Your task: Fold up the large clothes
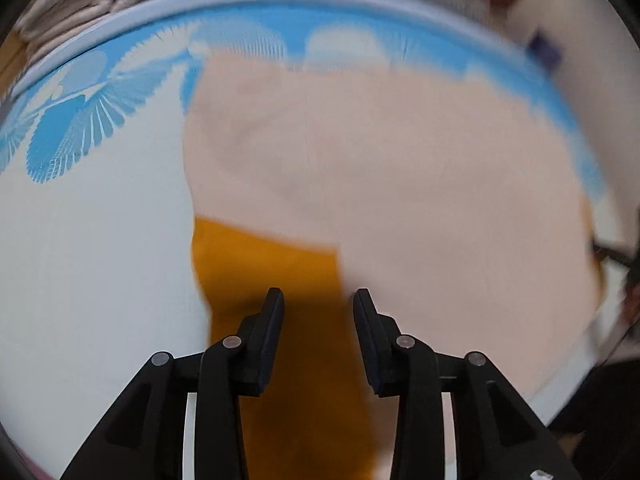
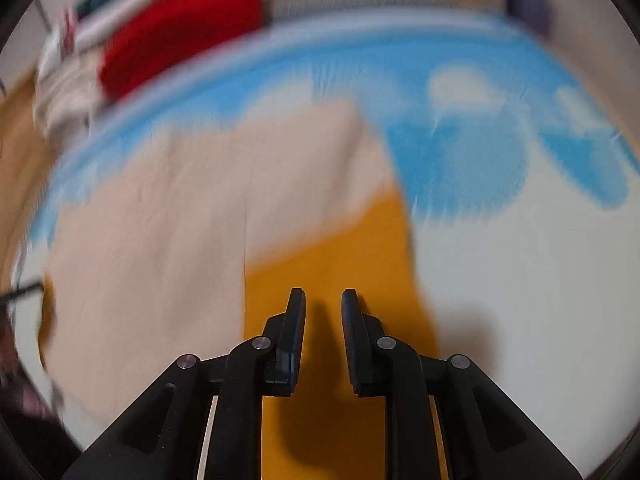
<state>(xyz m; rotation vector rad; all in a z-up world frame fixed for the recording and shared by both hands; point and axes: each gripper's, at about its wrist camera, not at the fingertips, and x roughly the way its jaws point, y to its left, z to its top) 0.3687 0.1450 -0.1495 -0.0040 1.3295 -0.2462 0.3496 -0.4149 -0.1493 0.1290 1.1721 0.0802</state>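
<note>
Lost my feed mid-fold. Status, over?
Left gripper open, empty. Right gripper open, empty. Both over the mustard part of the two-tone garment, flat on the bed. Nothing in the way.

Motion blur smears the right wrist view, worst over the red cloth (image 2: 180, 36) and the sheet's blue print (image 2: 460, 168). The mustard garment (image 1: 304, 360) (partly under pink fabric (image 1: 400, 184)) runs off the bottom edge.

Left claw (image 1: 319, 296), right claw (image 2: 323, 296): matte black plastic, flat tapered fingers, round silver pivot screws
</note>
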